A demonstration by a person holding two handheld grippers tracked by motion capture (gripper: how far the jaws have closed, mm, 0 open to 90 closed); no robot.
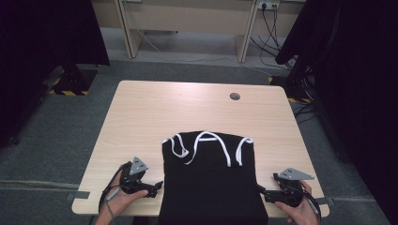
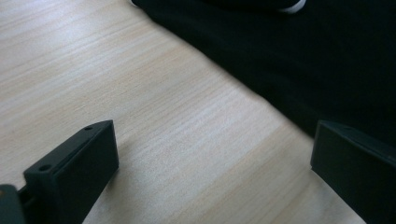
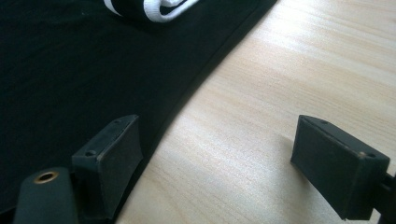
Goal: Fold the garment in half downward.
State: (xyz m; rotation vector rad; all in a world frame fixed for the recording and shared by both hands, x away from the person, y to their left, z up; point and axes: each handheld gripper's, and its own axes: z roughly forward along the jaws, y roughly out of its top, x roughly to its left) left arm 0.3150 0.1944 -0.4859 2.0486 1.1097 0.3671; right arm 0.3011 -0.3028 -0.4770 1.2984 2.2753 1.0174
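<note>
A: Where is the black garment [image 1: 211, 183] laid?

B: It is spread flat on the near half of the wooden counter [image 1: 155, 108], between the two hands. Its lower part is draped over the near edge. White-trimmed straps [image 1: 206, 143] are seen at its far end, toward the middle of the counter.

A: How is the left tool [image 1: 157, 186] placed?

B: It is held low at the garment's left edge, pointed toward the cloth. In the left gripper view its jaws are seen spread wide apart over bare wood, and nothing is gripped between them. One jaw is set just before the dark cloth [image 2: 299, 60]; whether it is touched cannot be told.

A: And the right tool [image 1: 261, 190]?

B: It is held at the garment's right edge, pointed inward. In the right gripper view its jaws are spread wide. The hem [image 3: 196, 88] is seen running between them, with one jaw over the black cloth and the other over bare wood. The cloth is not pinched by the pads, so nothing is held.

A: Is anything else seen on the counter?

B: A small round dark cable port [image 1: 234, 96] is set into the far right part.
</note>
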